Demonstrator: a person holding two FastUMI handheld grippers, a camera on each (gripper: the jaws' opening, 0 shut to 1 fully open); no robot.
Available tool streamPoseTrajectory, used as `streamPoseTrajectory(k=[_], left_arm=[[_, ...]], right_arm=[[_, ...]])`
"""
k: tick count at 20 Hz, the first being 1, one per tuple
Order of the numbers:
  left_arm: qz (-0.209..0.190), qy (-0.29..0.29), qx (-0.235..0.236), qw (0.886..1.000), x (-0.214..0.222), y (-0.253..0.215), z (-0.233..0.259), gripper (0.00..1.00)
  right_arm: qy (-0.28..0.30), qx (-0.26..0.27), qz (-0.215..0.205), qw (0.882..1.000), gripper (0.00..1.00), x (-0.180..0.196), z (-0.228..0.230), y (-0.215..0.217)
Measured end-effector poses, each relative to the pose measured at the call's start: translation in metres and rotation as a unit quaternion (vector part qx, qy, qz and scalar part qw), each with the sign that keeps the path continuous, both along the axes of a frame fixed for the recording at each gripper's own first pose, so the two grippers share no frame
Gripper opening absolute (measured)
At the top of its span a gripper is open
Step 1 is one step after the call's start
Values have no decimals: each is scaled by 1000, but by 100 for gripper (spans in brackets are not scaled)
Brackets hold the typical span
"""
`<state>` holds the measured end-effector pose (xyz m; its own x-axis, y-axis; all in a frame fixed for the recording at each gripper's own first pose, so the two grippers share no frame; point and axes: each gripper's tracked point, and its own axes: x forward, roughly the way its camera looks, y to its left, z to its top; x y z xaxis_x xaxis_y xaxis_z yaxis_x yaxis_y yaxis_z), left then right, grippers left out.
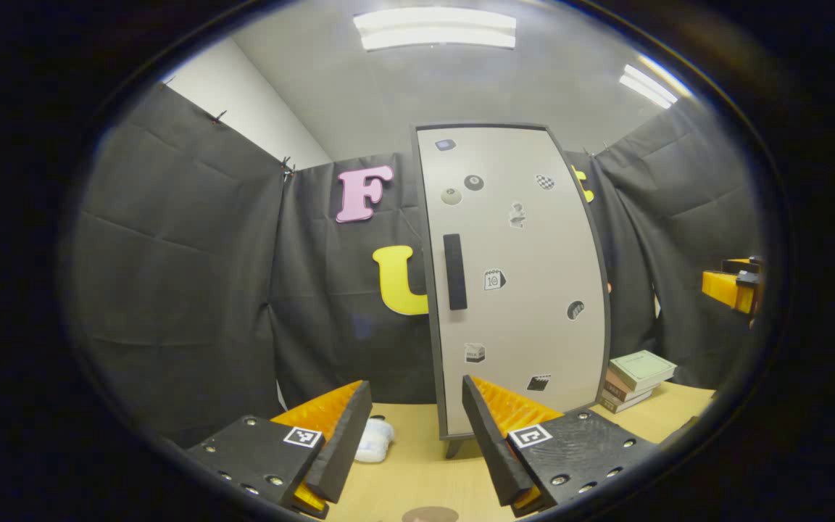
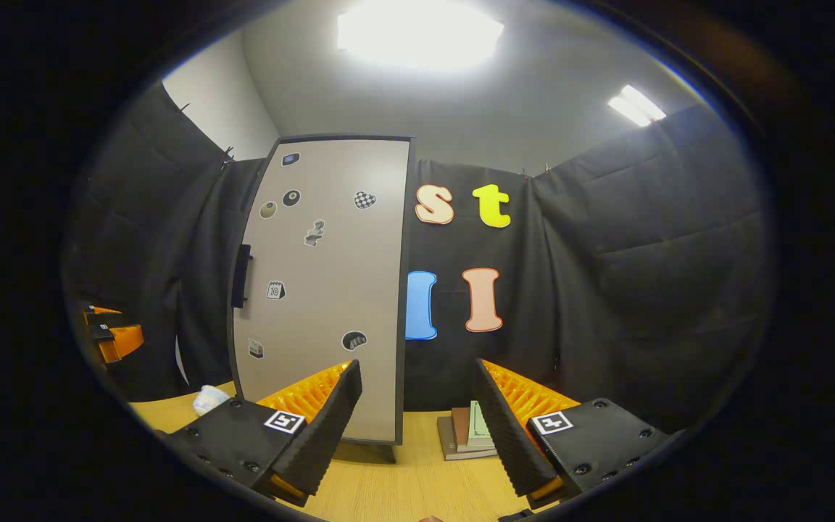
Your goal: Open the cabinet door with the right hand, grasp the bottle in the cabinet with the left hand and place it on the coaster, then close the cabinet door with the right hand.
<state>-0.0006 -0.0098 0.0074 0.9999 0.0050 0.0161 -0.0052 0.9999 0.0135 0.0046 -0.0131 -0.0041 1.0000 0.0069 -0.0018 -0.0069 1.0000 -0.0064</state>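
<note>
The cabinet (image 1: 515,279) stands upright on the wooden counter (image 1: 417,471) against the black cloth wall, and its grey door (image 1: 526,246) is shut, so what it holds is hidden. A black handle (image 1: 454,271) runs vertically near the door's left edge, and small stickers are scattered over the door. In the left gripper view the left hand-held gripper (image 1: 417,406) hangs above the counter in front of the cabinet with its fingers spread wide and nothing between them. A brown round coaster (image 1: 430,515) shows just at the bottom edge, on the counter below that gripper. A white crumpled object (image 1: 375,439) lies on the counter left of the cabinet's foot, and a stack of books (image 1: 635,380) sits to the cabinet's right. At the far right edge the right hand-held gripper (image 1: 735,286) shows in orange and black, well apart from the door. In the right gripper view the right hand-held gripper (image 2: 417,395) is likewise spread and empty, facing the cabinet's right edge, with the books (image 2: 470,433) beyond its fingers and the handle (image 2: 241,275) at the door's far left.
</note>
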Motion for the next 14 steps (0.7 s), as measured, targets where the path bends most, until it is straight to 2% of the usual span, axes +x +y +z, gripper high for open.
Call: streamPoseTrajectory(k=[7, 14], left_arm=[[12, -1, 0, 1000, -5, -17, 2, 78], [45, 13, 16, 999, -11, -12, -7, 76]], right_arm=[[3, 4, 7, 1000, 97, 3, -3, -17], [-2, 1, 46, 999, 97, 14, -1, -4]])
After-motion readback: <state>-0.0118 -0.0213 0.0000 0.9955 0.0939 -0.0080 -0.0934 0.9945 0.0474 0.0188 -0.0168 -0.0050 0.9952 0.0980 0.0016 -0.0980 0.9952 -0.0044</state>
